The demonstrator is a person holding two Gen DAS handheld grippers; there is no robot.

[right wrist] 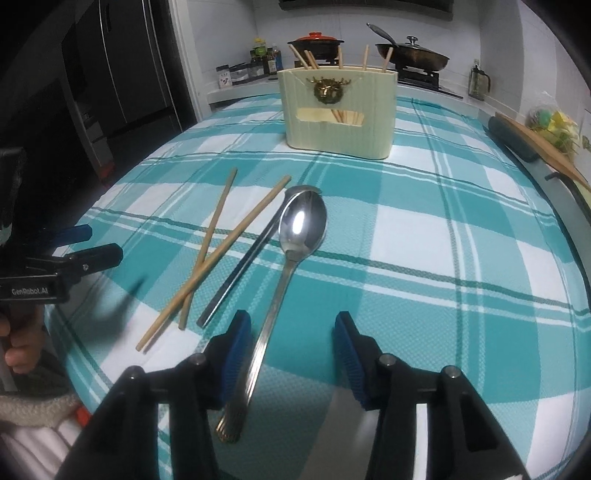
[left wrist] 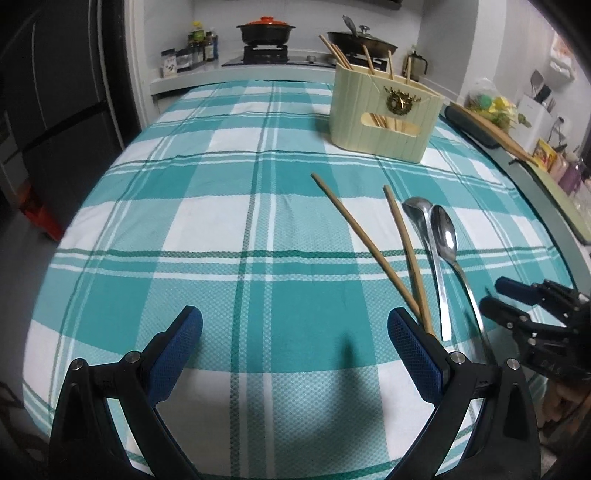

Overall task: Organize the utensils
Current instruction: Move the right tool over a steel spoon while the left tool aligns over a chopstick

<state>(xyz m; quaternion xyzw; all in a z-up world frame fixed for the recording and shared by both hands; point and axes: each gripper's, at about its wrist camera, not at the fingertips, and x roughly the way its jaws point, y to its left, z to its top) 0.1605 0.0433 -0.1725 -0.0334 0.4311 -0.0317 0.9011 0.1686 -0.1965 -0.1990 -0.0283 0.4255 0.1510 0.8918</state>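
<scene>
Two wooden chopsticks (left wrist: 369,243) lie crossed on the teal checked cloth (left wrist: 184,229), with two steel spoons (left wrist: 443,236) just right of them. A cream utensil holder (left wrist: 384,114) with several chopsticks in it stands at the back. My left gripper (left wrist: 295,350) is open and empty, low over the cloth, its right finger by the chopstick ends. My right gripper (right wrist: 291,350) is open, its fingers on either side of the handle of the nearer spoon (right wrist: 303,221). The second spoon (right wrist: 251,254), the chopsticks (right wrist: 218,251) and the holder (right wrist: 338,110) show in the right wrist view.
A stove with a red-lidded pot (left wrist: 266,29) and a pan (left wrist: 362,40) stands behind the table. A dark board with a wooden spatula (left wrist: 491,129) lies along the right edge. A black fridge (left wrist: 55,92) is at left.
</scene>
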